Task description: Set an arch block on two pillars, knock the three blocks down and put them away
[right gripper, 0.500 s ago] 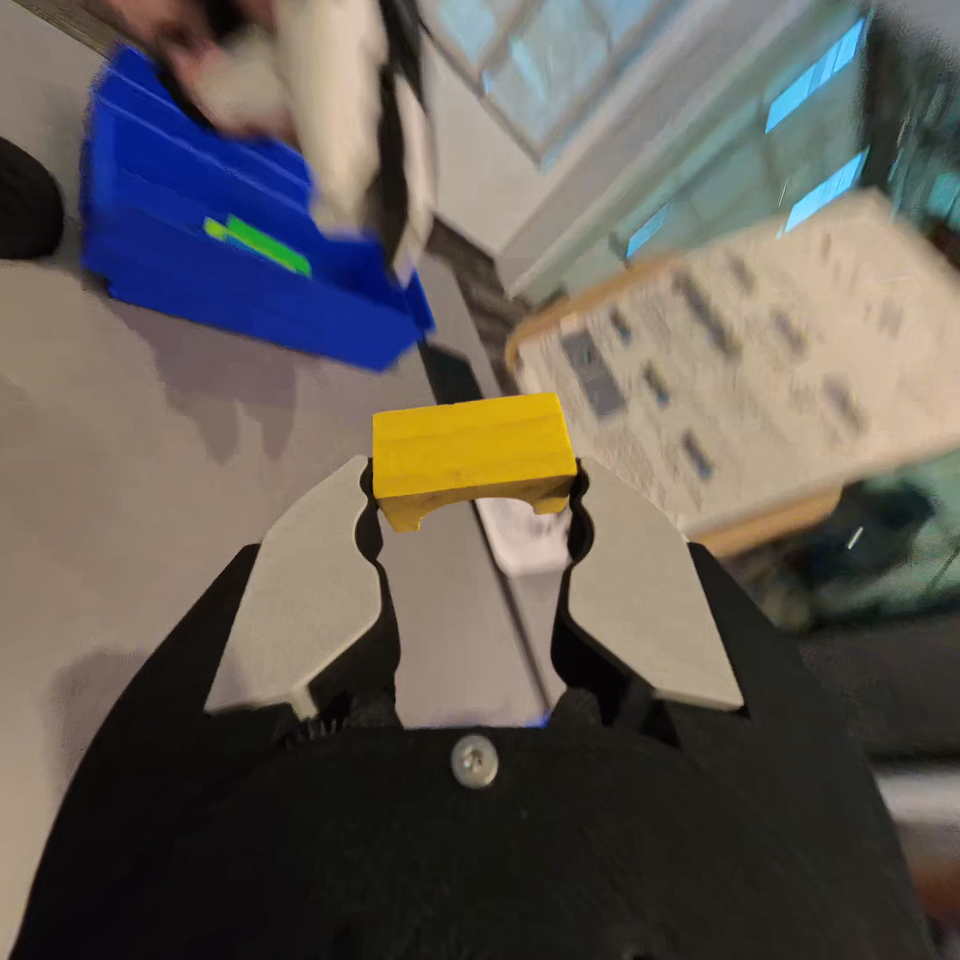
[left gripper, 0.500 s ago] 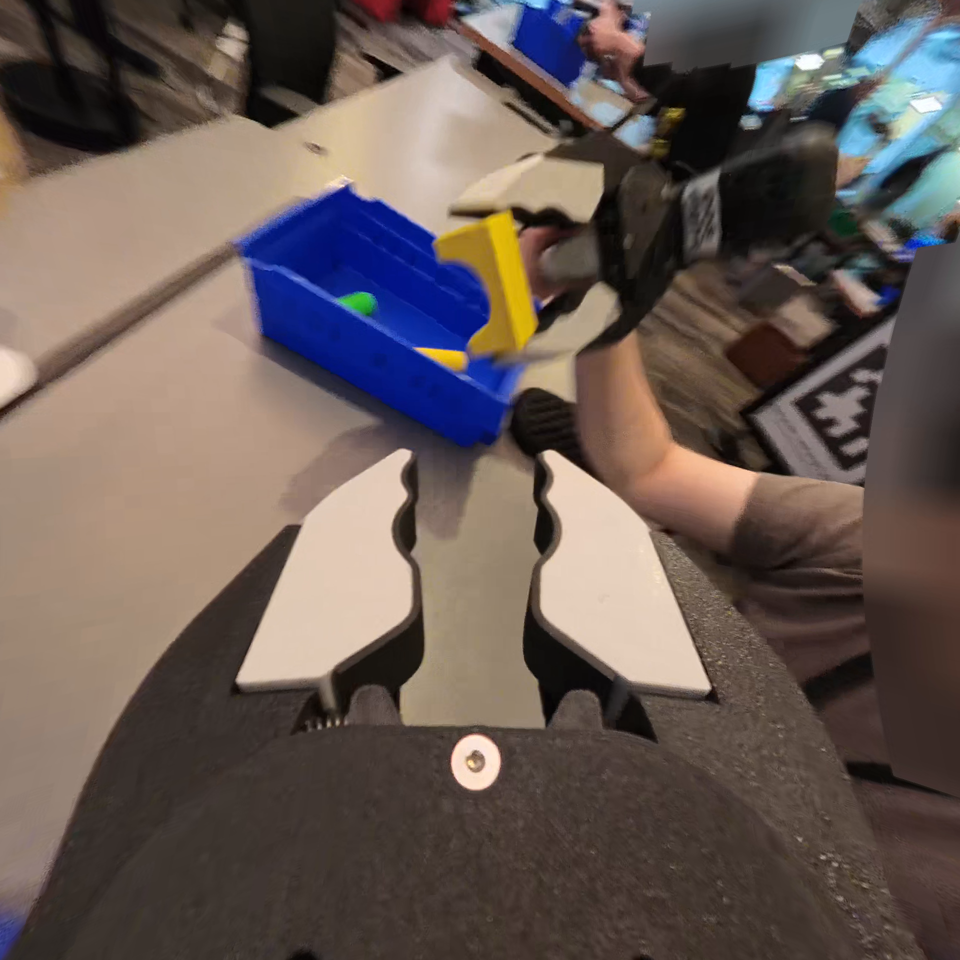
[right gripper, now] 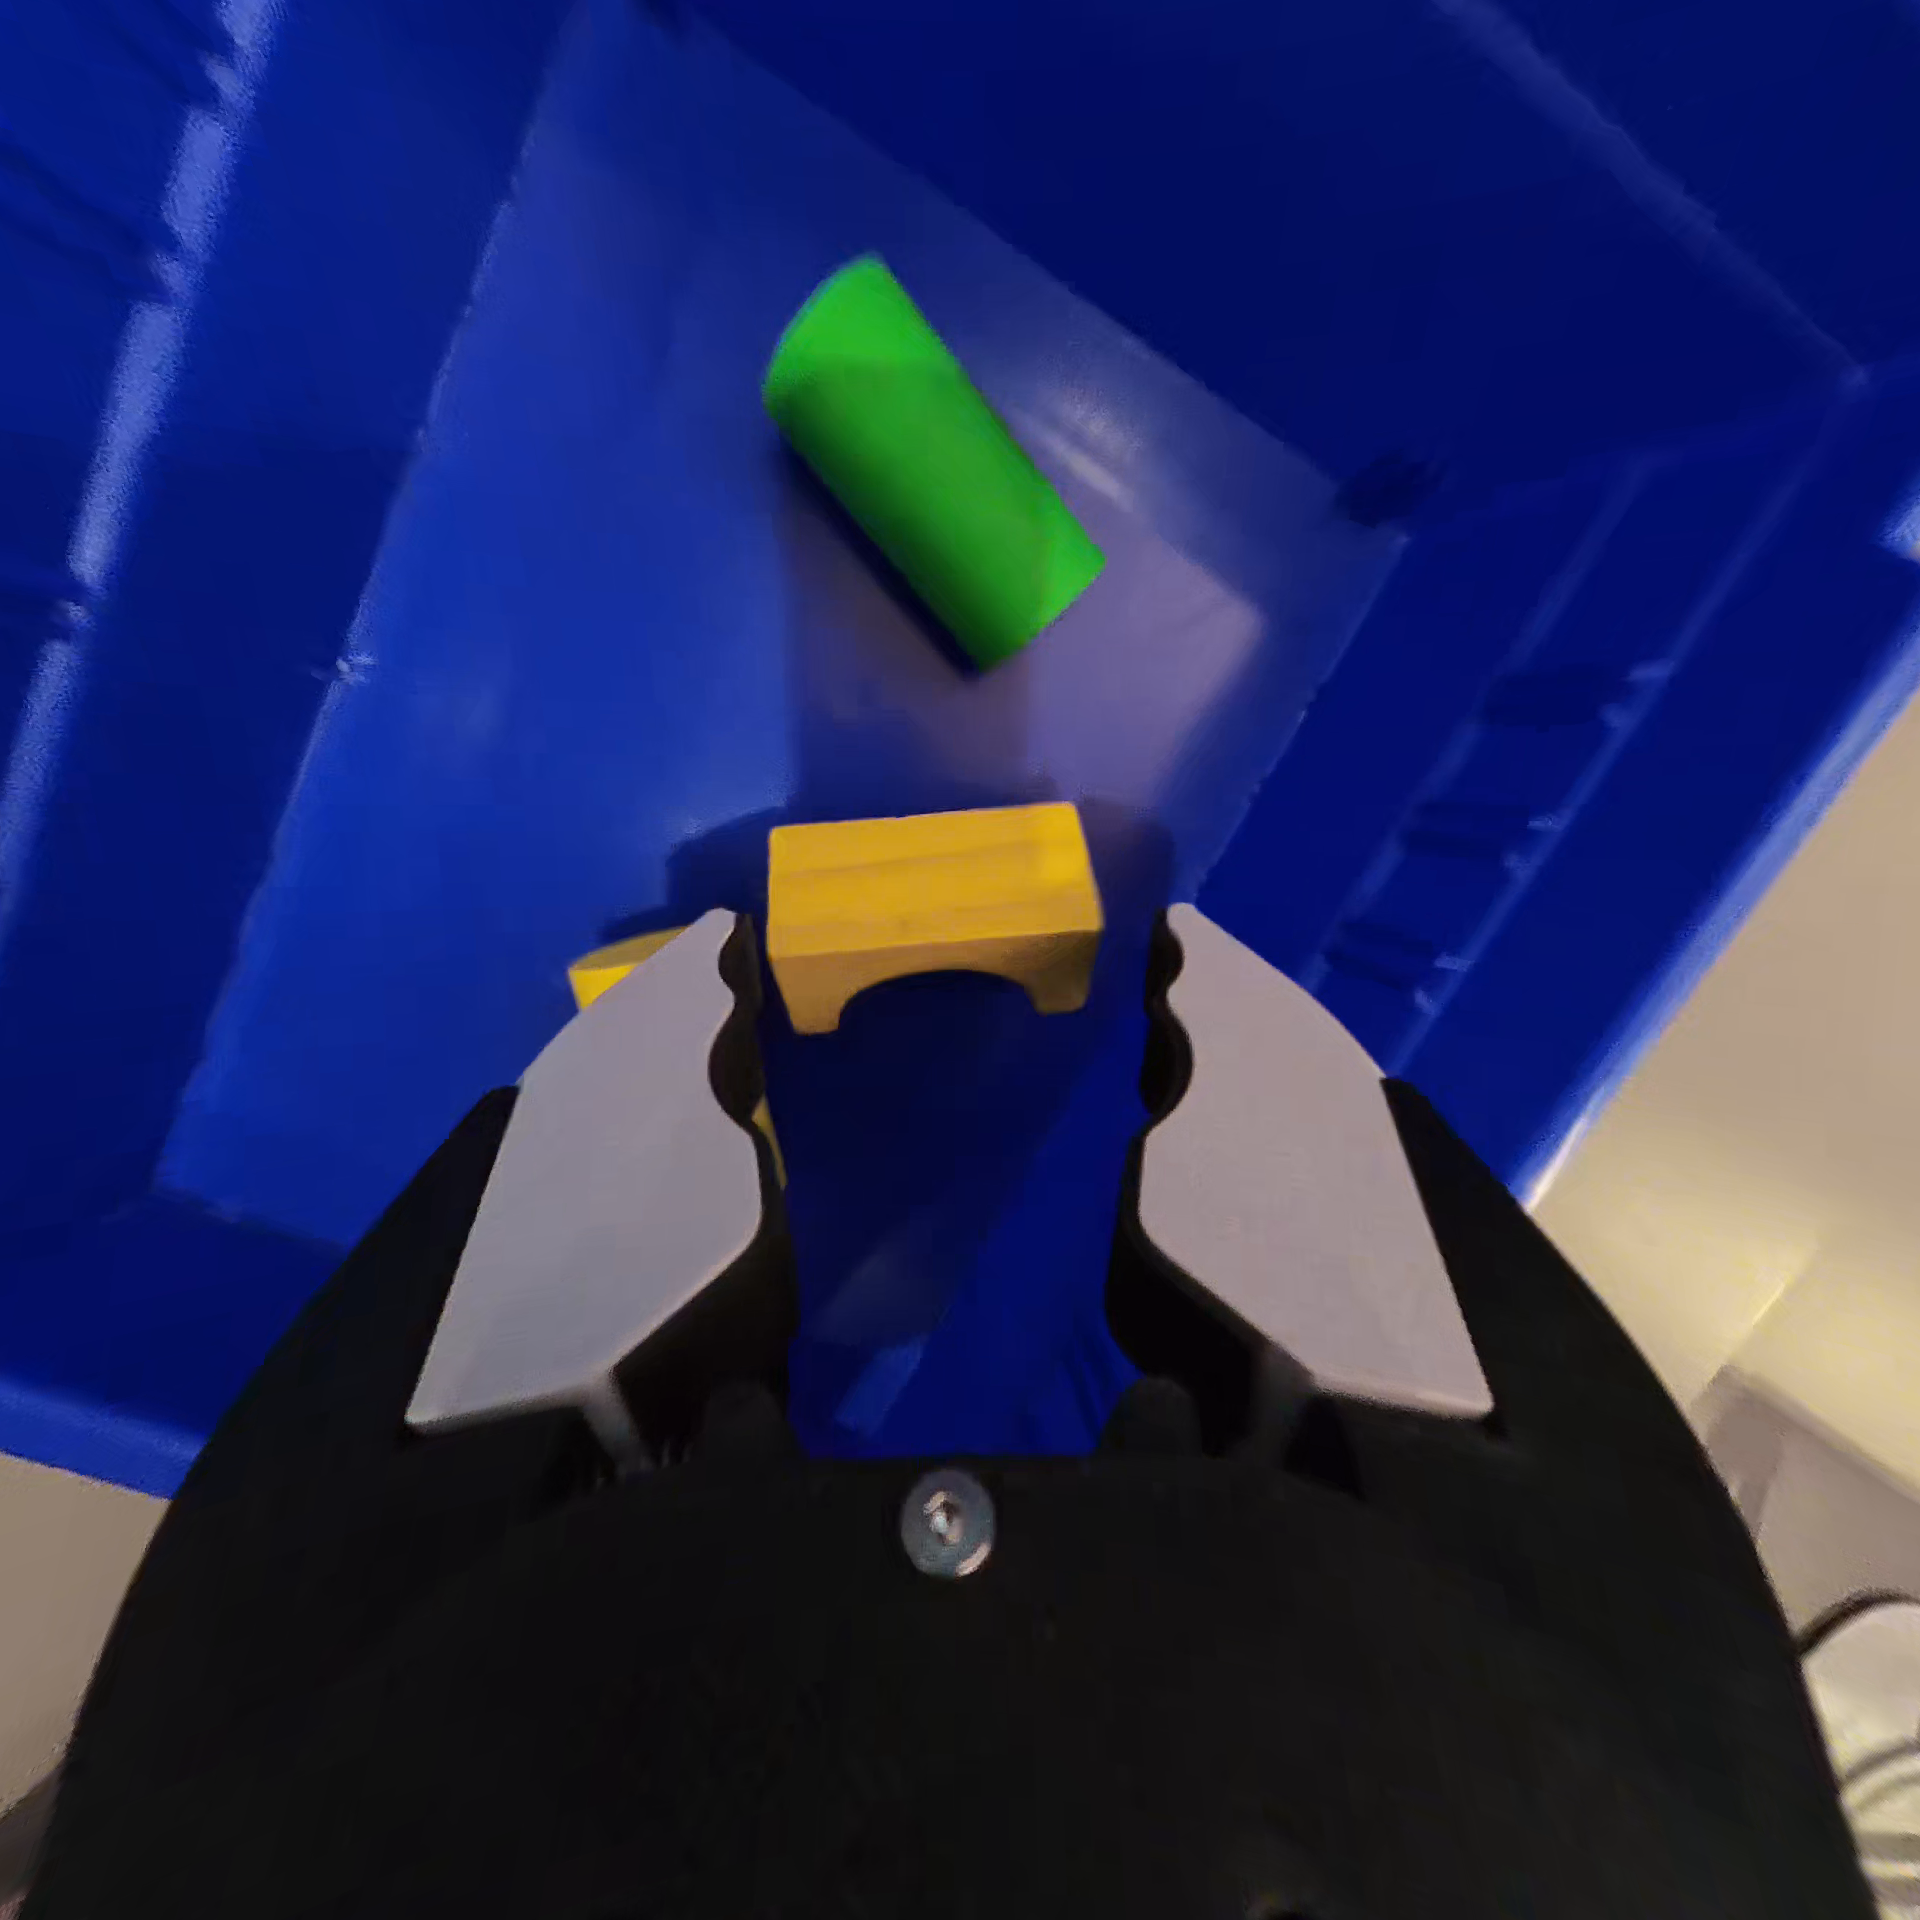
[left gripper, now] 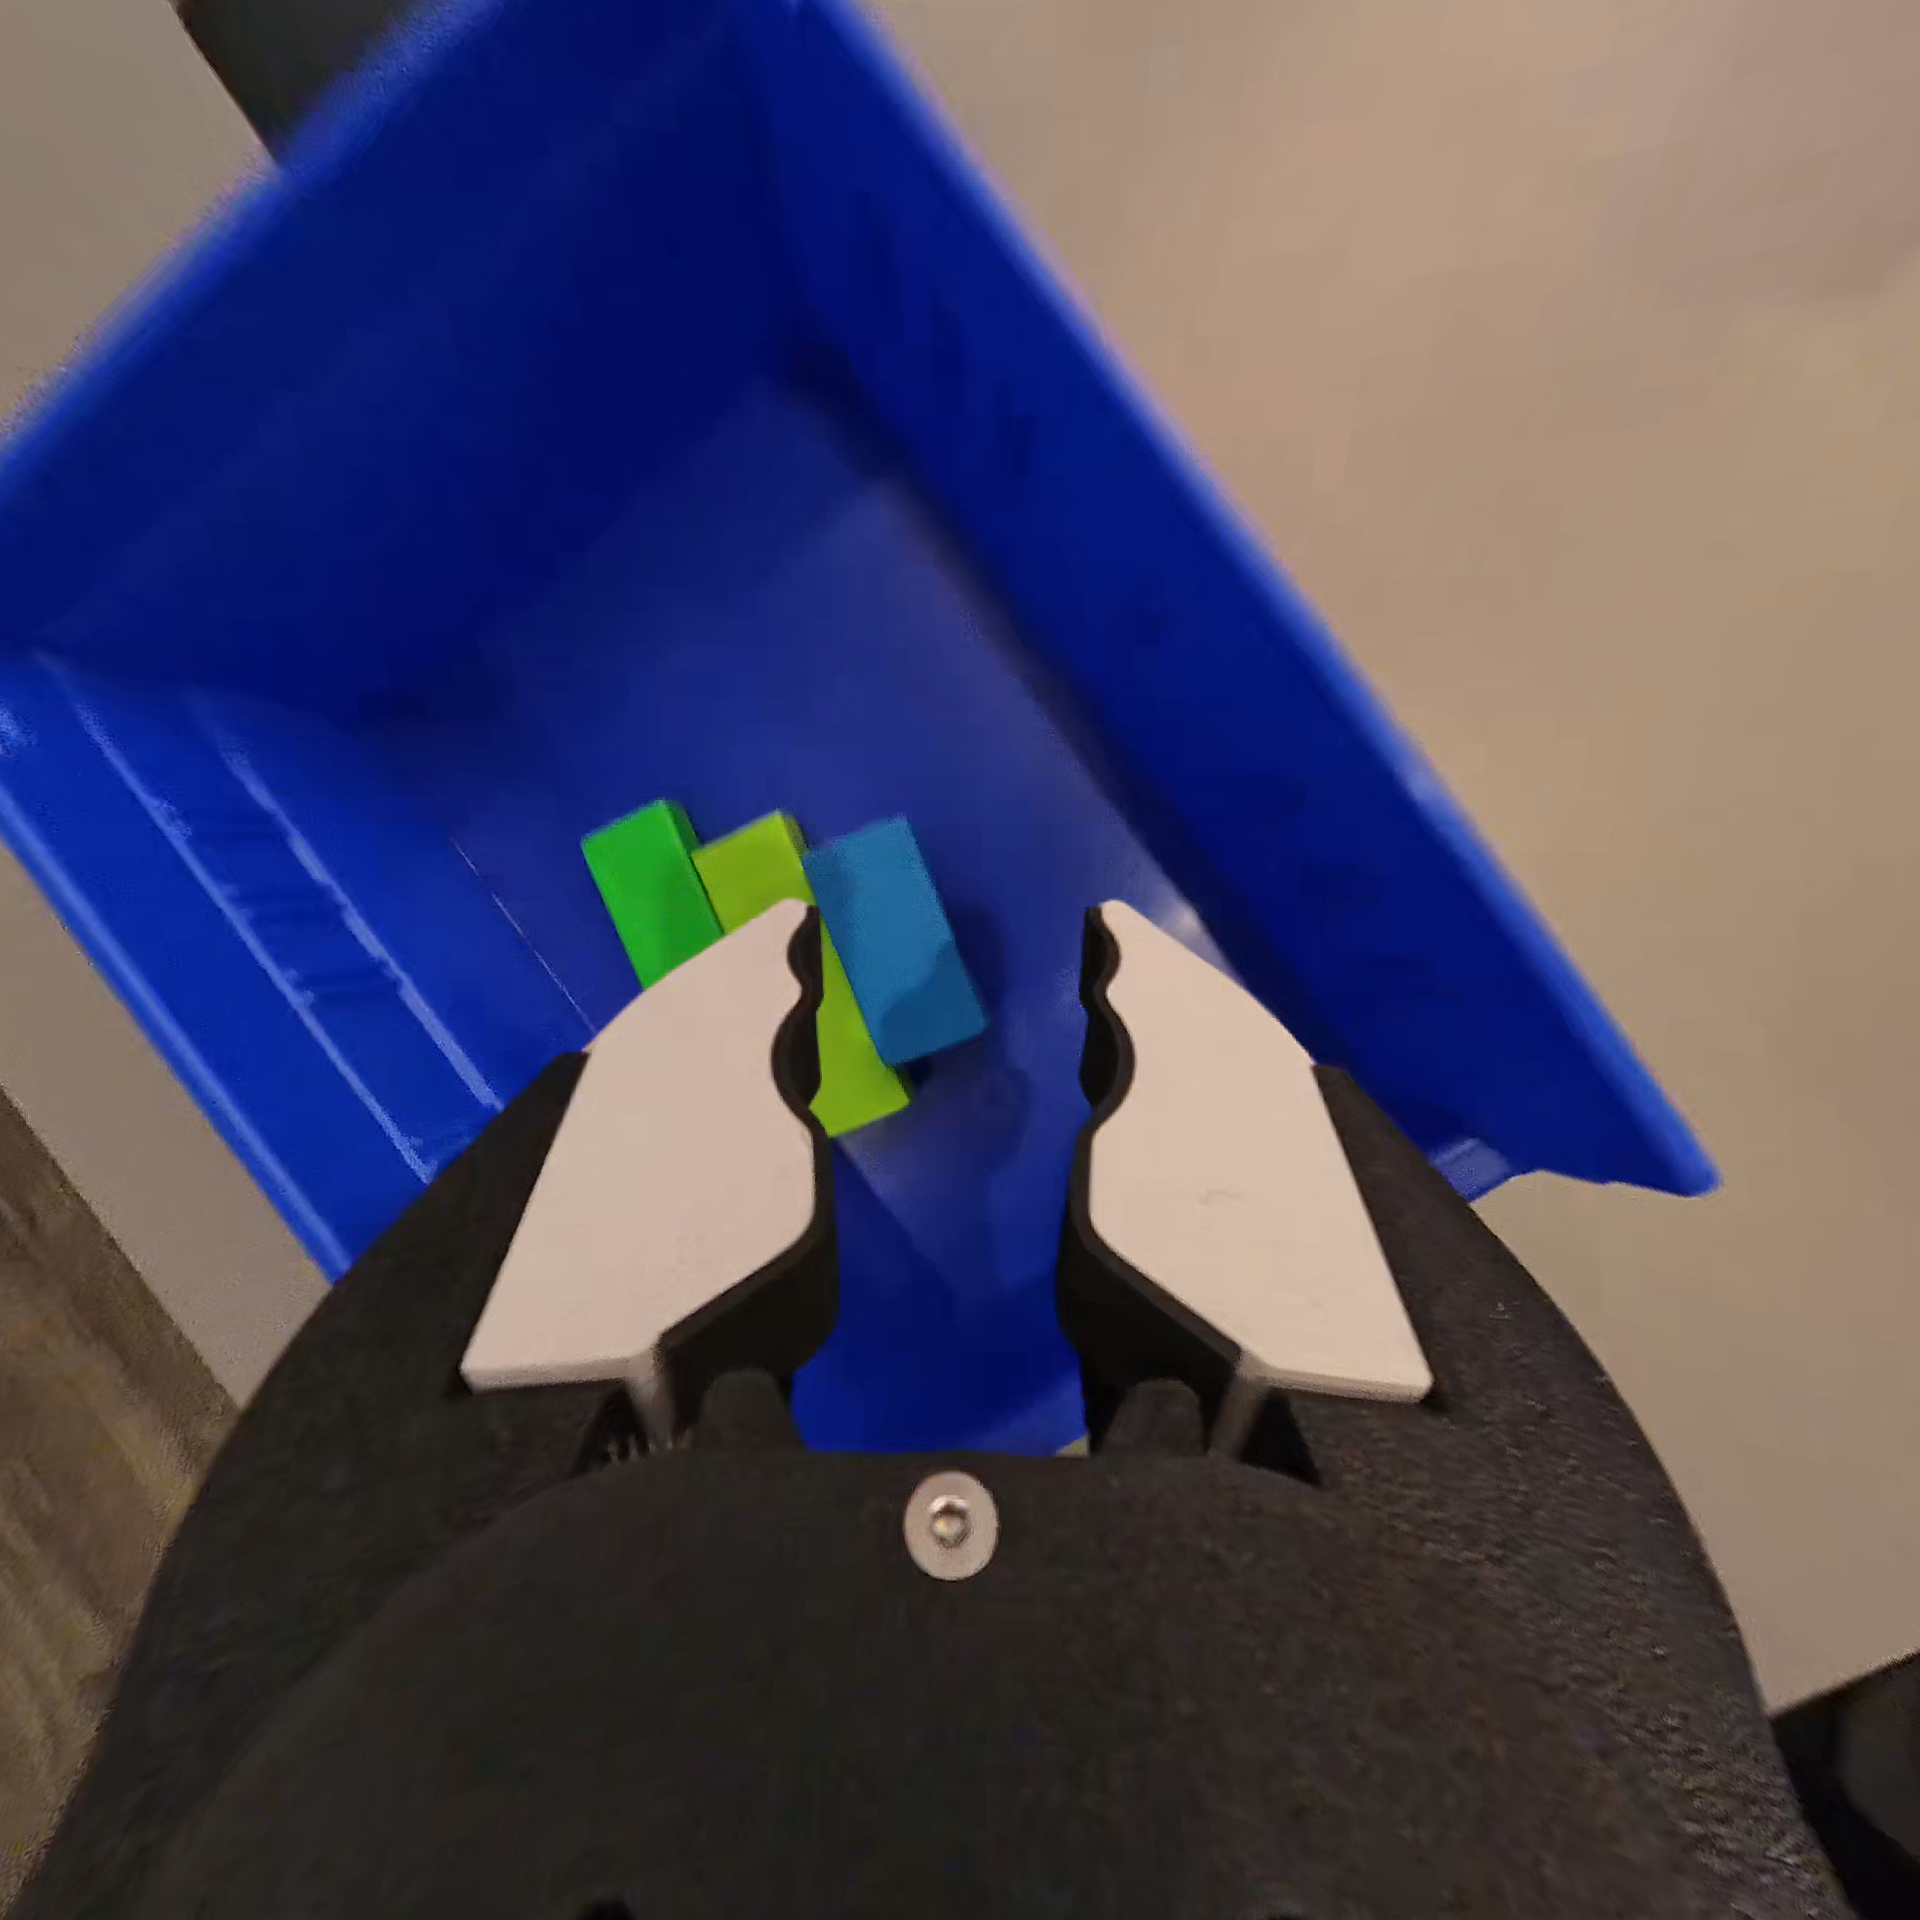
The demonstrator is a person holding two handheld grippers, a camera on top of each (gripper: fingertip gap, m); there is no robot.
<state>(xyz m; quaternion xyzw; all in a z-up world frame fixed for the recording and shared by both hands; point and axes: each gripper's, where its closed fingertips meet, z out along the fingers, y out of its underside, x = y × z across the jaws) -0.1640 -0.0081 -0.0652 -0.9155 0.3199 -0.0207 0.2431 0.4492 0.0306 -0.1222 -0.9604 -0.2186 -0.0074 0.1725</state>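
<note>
Right tongs [right gripper: 945,925] parted around arch block [right gripper: 930,904].

Arch block [right gripper: 928,906] inside bin [right gripper: 312,520]

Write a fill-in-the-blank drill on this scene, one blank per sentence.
1. The arch block between the right tongs is ____ in colour.
2. The cylinder lying in the blue bin is ____.
3. The left tongs are ____ and empty.
Missing words: yellow; green; open.
</note>
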